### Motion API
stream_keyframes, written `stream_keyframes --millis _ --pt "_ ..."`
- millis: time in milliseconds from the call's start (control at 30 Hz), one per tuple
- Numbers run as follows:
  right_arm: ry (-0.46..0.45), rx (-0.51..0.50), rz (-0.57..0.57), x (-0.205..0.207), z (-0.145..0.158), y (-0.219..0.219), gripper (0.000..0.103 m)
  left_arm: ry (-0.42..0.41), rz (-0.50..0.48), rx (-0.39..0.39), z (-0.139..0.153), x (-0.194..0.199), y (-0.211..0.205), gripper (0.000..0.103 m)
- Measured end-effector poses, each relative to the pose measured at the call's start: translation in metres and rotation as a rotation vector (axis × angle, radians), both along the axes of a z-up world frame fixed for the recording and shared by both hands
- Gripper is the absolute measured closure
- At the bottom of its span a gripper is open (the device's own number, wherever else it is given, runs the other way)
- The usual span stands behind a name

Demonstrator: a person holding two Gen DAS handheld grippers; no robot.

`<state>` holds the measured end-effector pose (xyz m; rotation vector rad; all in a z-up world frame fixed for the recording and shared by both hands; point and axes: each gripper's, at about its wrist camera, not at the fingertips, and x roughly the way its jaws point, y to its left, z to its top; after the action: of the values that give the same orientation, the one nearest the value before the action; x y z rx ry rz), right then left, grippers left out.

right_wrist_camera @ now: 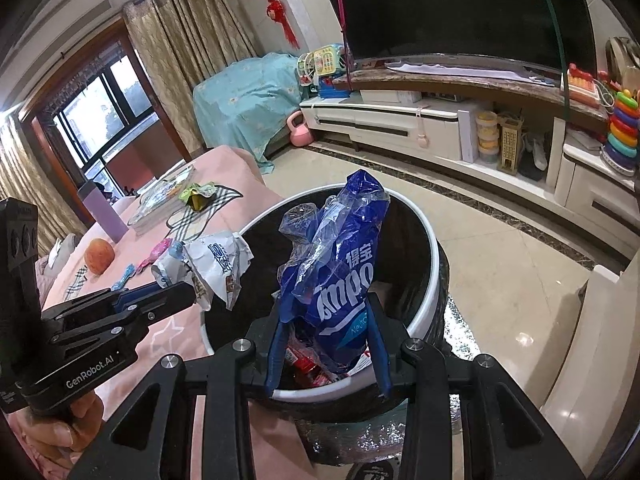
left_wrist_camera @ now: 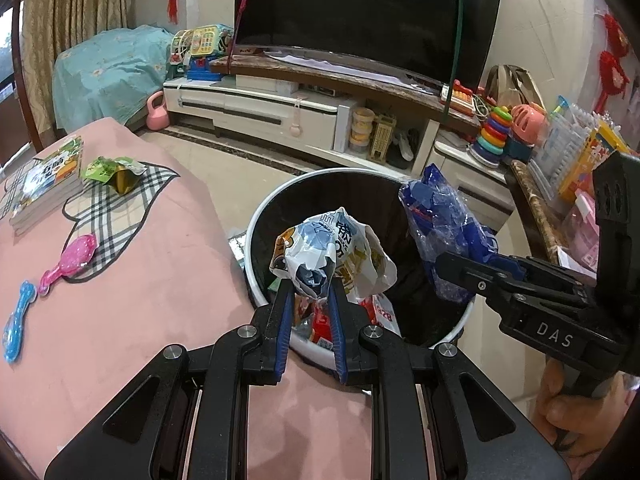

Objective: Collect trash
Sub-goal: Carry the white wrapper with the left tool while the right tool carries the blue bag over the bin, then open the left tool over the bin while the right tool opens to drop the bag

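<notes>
My left gripper (left_wrist_camera: 310,282) is shut on a crumpled white snack wrapper (left_wrist_camera: 332,252) and holds it over the round white-rimmed trash bin (left_wrist_camera: 256,216). My right gripper (right_wrist_camera: 326,306) is shut on a blue plastic tissue wrapper (right_wrist_camera: 340,264) and holds it over the same bin (right_wrist_camera: 430,240). The bin holds several red and white wrappers (left_wrist_camera: 320,324). The right gripper with the blue wrapper (left_wrist_camera: 444,220) also shows in the left wrist view, and the left gripper with the white wrapper (right_wrist_camera: 216,260) shows in the right wrist view. A green and gold wrapper (left_wrist_camera: 116,172) lies on the pink table.
The pink-covered table (left_wrist_camera: 140,300) carries a stack of books (left_wrist_camera: 48,180), a checked cloth (left_wrist_camera: 116,216), a pink scoop (left_wrist_camera: 72,260), a blue scoop (left_wrist_camera: 18,320) and an orange fruit (right_wrist_camera: 99,255). A TV stand (left_wrist_camera: 320,92) and toys (left_wrist_camera: 496,132) stand behind the bin.
</notes>
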<state>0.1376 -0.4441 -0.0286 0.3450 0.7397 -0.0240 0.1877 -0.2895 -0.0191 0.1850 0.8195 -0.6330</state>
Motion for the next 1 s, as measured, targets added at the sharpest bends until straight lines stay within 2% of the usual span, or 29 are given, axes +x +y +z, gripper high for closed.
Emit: stream_keyframes --millis 533,700,767,867,1000 --pt "0.033 0.003 0.003 0.013 -0.008 -0.007 0.063 0.037 -0.002 0.013 -0.008 0.007 -0.006 0.084" --pt "0.036 0.013 0.003 0.015 -0.009 -0.01 0.059 0.029 -0.003 0.01 -0.006 0.006 -0.005 0.069" --pt "0.035 0.012 0.0 0.015 -0.008 -0.011 0.053 0.022 0.0 0.009 -0.004 0.005 -0.004 0.061" --pt "0.03 0.015 -0.002 0.014 -0.006 -0.012 0.048 0.013 0.012 0.002 -0.002 0.004 0.002 0.054" --pt "0.023 0.017 0.004 0.012 -0.004 -0.008 0.038 0.006 0.031 -0.007 0.0 0.001 0.013 0.048"
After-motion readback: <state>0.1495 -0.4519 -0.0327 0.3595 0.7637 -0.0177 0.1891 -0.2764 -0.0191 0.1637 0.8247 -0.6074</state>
